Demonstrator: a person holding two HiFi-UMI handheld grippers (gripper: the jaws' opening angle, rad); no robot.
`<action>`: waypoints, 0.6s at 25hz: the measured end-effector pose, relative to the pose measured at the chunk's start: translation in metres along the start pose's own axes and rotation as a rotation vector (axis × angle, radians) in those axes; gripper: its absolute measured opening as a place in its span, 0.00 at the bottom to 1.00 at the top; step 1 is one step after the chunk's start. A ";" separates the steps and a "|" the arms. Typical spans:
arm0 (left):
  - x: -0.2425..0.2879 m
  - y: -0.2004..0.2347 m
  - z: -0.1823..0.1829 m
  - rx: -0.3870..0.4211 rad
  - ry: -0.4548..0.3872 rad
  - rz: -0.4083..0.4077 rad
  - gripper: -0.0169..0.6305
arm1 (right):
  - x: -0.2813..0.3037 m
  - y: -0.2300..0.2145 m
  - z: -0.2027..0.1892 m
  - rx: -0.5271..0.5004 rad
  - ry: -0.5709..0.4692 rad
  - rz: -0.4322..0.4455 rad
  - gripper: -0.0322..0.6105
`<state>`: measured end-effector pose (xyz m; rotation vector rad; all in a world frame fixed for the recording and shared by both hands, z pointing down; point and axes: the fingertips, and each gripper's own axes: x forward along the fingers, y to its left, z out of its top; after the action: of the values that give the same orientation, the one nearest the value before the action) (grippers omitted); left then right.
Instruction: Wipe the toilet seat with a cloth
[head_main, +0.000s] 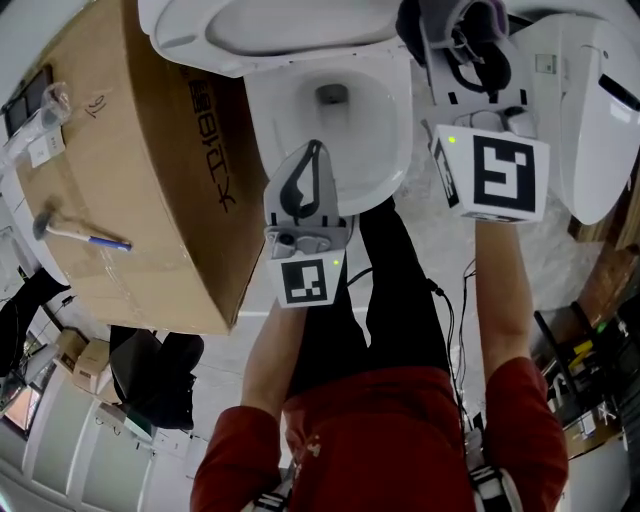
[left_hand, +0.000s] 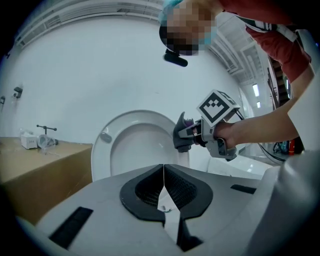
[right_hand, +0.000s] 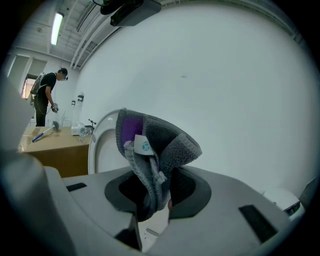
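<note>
The white toilet bowl (head_main: 392, 150) stands at the top middle of the head view, with its seat and lid (head_main: 190, 25) raised behind it. My left gripper (head_main: 313, 150) hangs over the bowl's near rim, jaws shut and empty; in the left gripper view its tips (left_hand: 163, 168) meet in a line in front of the raised seat (left_hand: 102, 150). My right gripper (head_main: 470, 45) is up at the bowl's right side, shut on a grey and purple cloth (head_main: 484, 18). The bunched cloth (right_hand: 150, 145) sticks up from those jaws (right_hand: 152, 200) in the right gripper view.
A large cardboard box (head_main: 130, 150) stands close to the toilet's left, with a hammer (head_main: 80, 235) and small clear items on top. A second white toilet (head_main: 590, 110) is at the right. Cables trail on the floor by my legs. A person (right_hand: 47, 97) stands far off at the box.
</note>
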<state>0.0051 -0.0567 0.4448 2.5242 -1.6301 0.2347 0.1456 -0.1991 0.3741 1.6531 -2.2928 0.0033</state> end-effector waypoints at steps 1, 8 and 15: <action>0.002 0.000 -0.003 0.000 0.006 -0.001 0.05 | -0.001 0.000 -0.003 -0.007 -0.001 -0.001 0.19; 0.017 -0.002 -0.014 0.008 0.021 0.001 0.05 | 0.002 0.003 -0.037 0.028 -0.005 0.013 0.19; 0.032 0.003 -0.033 0.018 0.049 -0.004 0.05 | 0.016 0.007 -0.099 0.051 0.092 0.035 0.19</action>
<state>0.0136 -0.0805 0.4831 2.5142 -1.6115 0.3102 0.1597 -0.1933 0.4732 1.6023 -2.2700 0.1440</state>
